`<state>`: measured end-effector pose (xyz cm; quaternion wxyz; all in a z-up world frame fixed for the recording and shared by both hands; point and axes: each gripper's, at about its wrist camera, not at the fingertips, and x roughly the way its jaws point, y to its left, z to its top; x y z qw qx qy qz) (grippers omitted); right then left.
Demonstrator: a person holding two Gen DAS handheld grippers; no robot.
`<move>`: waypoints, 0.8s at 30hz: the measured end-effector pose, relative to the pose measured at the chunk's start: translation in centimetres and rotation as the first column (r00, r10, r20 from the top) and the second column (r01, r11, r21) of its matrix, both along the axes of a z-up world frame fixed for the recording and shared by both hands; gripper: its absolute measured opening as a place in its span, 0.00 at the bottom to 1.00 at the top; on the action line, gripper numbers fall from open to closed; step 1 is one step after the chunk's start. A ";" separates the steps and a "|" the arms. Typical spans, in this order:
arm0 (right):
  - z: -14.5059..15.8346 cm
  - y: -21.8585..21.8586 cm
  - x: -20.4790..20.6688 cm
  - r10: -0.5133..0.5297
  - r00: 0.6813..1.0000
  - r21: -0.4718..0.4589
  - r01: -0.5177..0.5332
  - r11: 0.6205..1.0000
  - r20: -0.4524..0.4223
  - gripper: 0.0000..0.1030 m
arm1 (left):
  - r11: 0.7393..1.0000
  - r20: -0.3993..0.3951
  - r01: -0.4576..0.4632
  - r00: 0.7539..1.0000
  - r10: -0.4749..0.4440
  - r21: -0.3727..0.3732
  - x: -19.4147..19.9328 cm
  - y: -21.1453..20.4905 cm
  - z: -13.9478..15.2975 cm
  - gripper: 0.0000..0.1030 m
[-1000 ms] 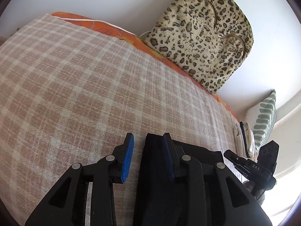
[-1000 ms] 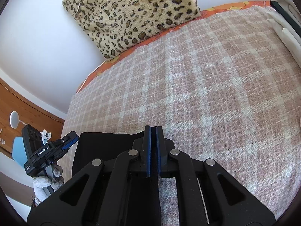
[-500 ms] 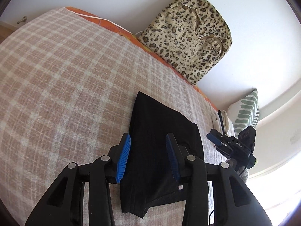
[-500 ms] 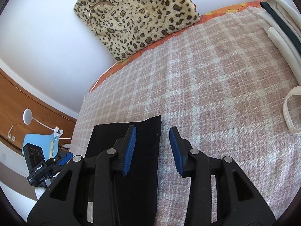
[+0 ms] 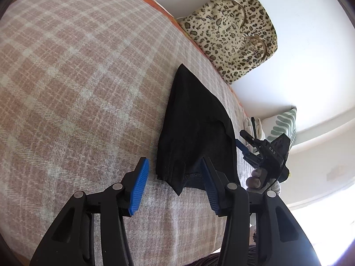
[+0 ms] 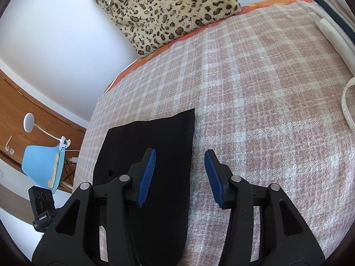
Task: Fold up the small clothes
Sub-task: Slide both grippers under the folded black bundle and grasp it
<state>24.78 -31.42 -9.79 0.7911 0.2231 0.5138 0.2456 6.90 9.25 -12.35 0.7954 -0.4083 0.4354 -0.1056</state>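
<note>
A black garment (image 5: 195, 128) lies folded in a long strip on the plaid blanket (image 5: 66, 88). My left gripper (image 5: 175, 186) hovers at its near end. Its jaws are opening, and only the garment's near corner reaches between the blue pads (image 5: 139, 186), which do not press on it. In the right wrist view the same black garment (image 6: 155, 137) lies on the plaid blanket (image 6: 266, 110). My right gripper (image 6: 179, 175) straddles its right edge, one pad over the cloth and one over the blanket. Its jaws are opening and hold nothing. In the left wrist view the right gripper (image 5: 246, 139) shows beyond the garment.
A leopard-print bag (image 5: 233, 33) (image 6: 164, 11) leans on the white wall behind the bed. Folded cream and dark clothes (image 6: 332, 17) and a cream strap (image 6: 346, 102) lie at the right. A leaf-print pillow (image 5: 281, 124) sits further back. A blue chair (image 6: 42, 164) stands beside the bed.
My right gripper went from shut at the garment's edge to wide apart. My left gripper drew back along the garment to its near end and its jaws widened.
</note>
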 end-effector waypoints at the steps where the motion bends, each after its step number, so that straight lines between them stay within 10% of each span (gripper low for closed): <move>1: 0.0 0.0 -0.1 0.000 1.000 0.000 0.000 1.000 0.000 0.60 | 1.000 -0.005 0.000 1.000 0.000 -0.014 -0.2 0.0 -0.2 0.46; 24: -1.3 -0.4 0.1 -0.025 0.997 0.081 0.031 0.996 -0.069 0.61 | 0.991 -0.010 -0.015 1.000 0.014 -0.136 0.4 -1.7 -2.1 0.49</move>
